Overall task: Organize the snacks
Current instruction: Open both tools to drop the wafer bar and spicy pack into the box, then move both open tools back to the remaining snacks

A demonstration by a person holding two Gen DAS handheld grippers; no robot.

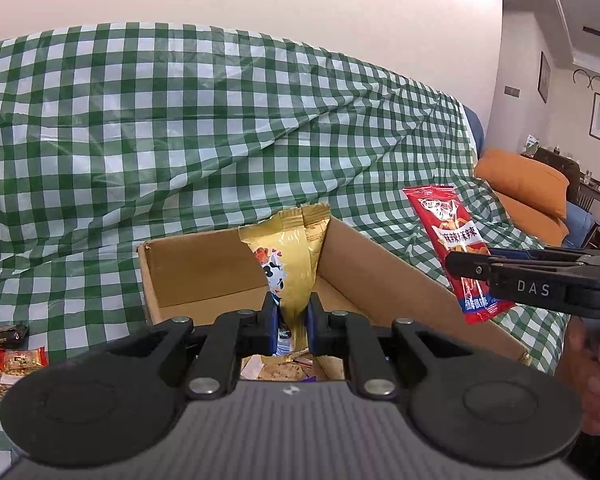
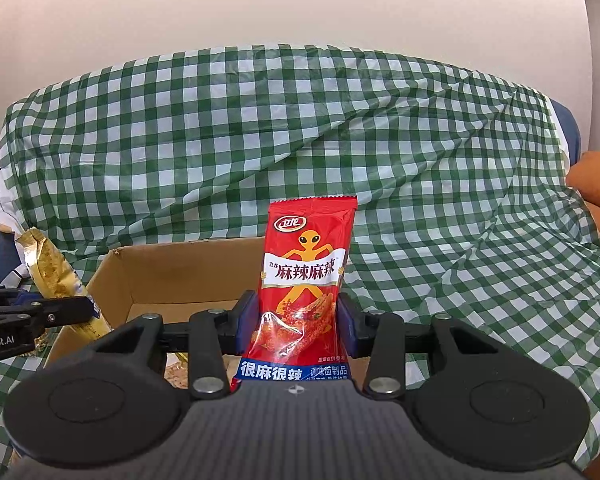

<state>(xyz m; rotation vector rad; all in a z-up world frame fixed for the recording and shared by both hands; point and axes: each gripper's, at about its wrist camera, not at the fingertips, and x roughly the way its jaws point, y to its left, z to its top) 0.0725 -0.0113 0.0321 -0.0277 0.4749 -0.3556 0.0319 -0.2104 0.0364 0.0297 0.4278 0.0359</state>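
Observation:
My left gripper point(image 1: 293, 320) is shut on a gold snack packet with a cow picture point(image 1: 290, 256) and holds it upright over the open cardboard box point(image 1: 204, 264). My right gripper point(image 2: 298, 316) is shut on a red spicy-strip packet point(image 2: 306, 276) and holds it upright above the box's near edge point(image 2: 172, 276). The right gripper point(image 1: 466, 268) with the red packet point(image 1: 446, 224) shows at the right of the left wrist view. The left gripper point(image 2: 86, 306) with the gold packet point(image 2: 54, 276) shows at the left of the right wrist view. Several snacks lie in the box bottom point(image 1: 278, 368).
A green-and-white checked cloth point(image 1: 180, 120) covers the sofa under and behind the box. Loose snack packets point(image 1: 18, 360) lie on the cloth left of the box. An orange cushion point(image 1: 528, 188) sits at the right. A hand point(image 1: 592, 380) holds the right gripper.

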